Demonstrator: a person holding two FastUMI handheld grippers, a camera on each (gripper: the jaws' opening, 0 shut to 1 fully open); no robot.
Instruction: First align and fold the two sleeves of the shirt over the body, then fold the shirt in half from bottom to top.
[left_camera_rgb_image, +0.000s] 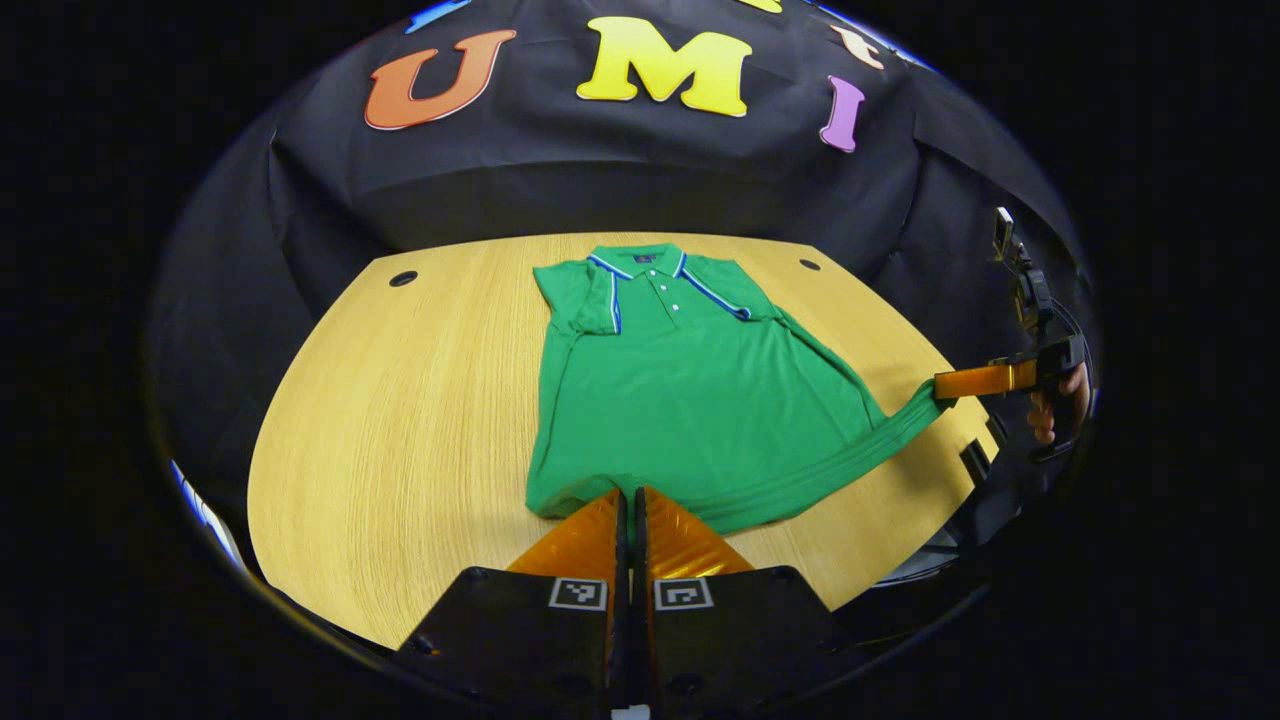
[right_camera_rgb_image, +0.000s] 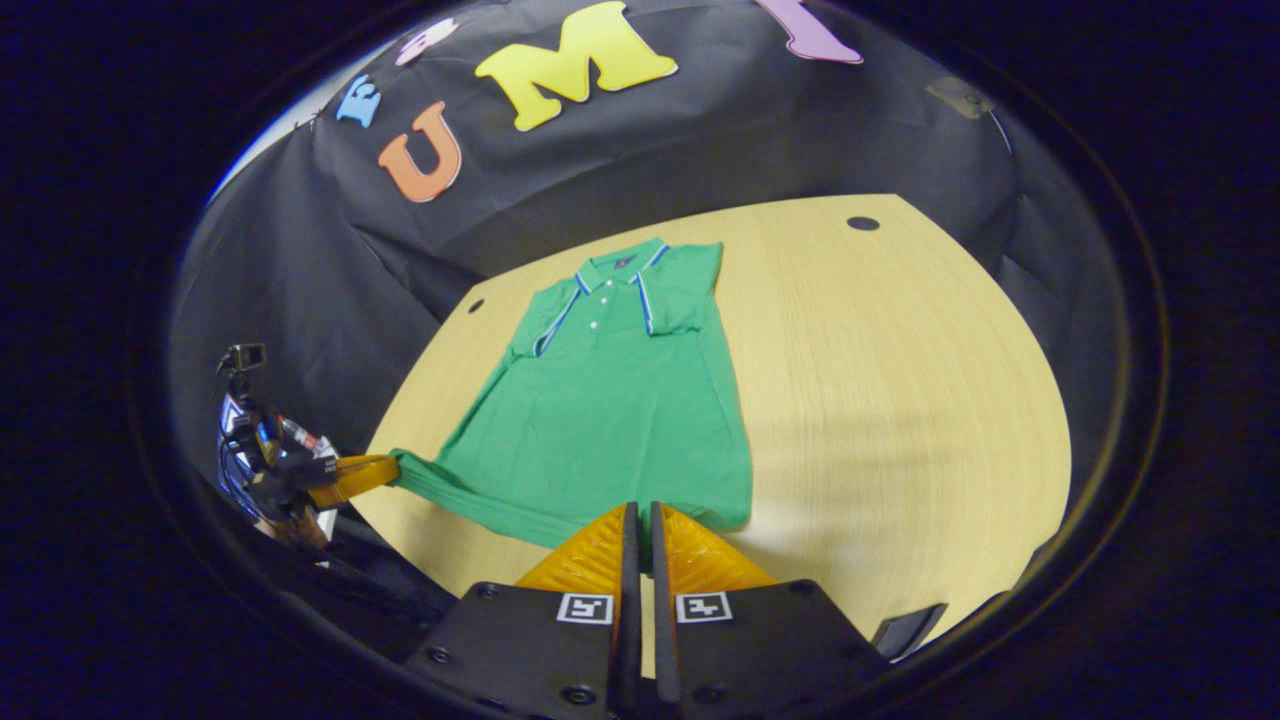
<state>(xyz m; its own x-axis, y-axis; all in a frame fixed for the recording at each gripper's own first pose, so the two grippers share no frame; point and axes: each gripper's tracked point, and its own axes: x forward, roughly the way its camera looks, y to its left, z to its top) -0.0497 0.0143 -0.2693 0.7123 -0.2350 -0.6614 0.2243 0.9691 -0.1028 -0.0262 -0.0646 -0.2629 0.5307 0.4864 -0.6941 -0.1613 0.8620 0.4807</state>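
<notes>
Black tongs (left_camera_rgb_image: 631, 500) bodies, square coded markers, screws.

A green polo shirt (left_camera_rgb_image: 690, 400) lay on a pale yellow wood-grain bench (left_camera_rgb_image: 400, 430), its collar (left_camera_rgb_image: 640, 262) edged in blue and white stripes, with the same blue-and-white trim running along the folded sleeve edges (left_camera_rgb_image: 612, 300). Small white buttons (left_camera_rgb_image: 668, 296) dotted the placket. Two dark round holes (left_camera_rgb_image: 403, 278) marked the bench's far corners. Black-and-white square markers (left_camera_rgb_image: 578, 594) sat on the black body of the near gripper (left_camera_rgb_image: 632, 510).
</notes>
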